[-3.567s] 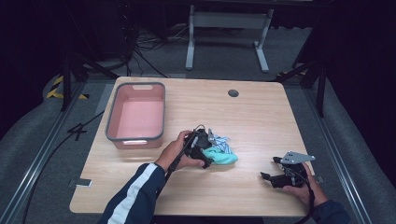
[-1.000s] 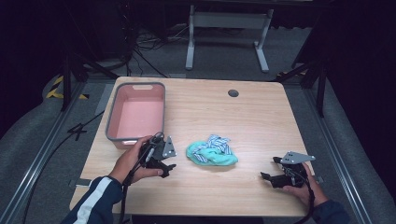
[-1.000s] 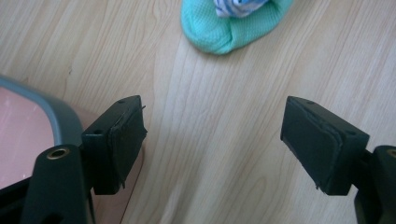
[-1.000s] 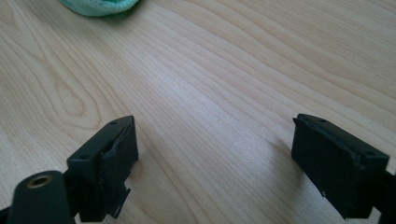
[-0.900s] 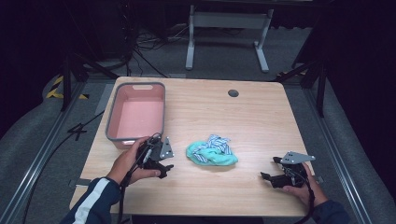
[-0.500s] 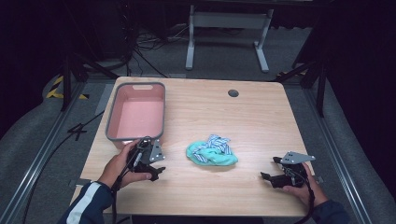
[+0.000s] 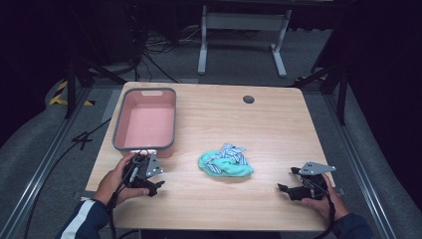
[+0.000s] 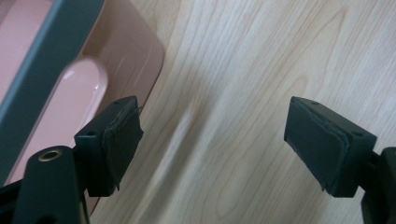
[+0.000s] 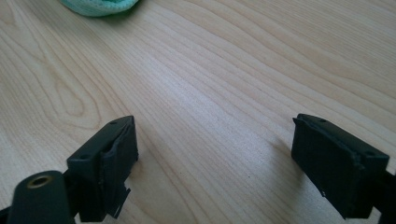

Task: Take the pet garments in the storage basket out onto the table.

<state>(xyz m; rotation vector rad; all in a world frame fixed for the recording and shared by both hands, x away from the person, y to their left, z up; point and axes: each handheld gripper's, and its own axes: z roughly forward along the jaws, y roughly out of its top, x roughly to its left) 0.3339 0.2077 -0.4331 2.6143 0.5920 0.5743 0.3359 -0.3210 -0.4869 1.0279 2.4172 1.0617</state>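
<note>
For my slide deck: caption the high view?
Open left gripper beside pink basin; teal cloth bundle mid-table; right gripper open.

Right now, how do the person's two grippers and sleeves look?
Each gripper, left gripper and right gripper, is black with two blocky padded jaws, a grey three-cornered plate on top and a trailing black cable. The left sleeve is dark blue with a white stripe; the right sleeve is dark.

Wooden table (image 7: 278, 129): its bare top spreads between and ahead of the fingers (image 9: 338, 158) of the right gripper (image 9: 212, 163) and of the left gripper (image 8: 210, 149). A dark round grommet (image 7: 248, 99) lies near its far edge, well beyond both pairs of fingers. Farther off, a white metal frame (image 7: 242, 22) and black cables (image 7: 154, 47) stand on the grey floor (image 7: 308, 59), with yellow-black tape (image 7: 62, 94) well left of the left fingers.
</note>
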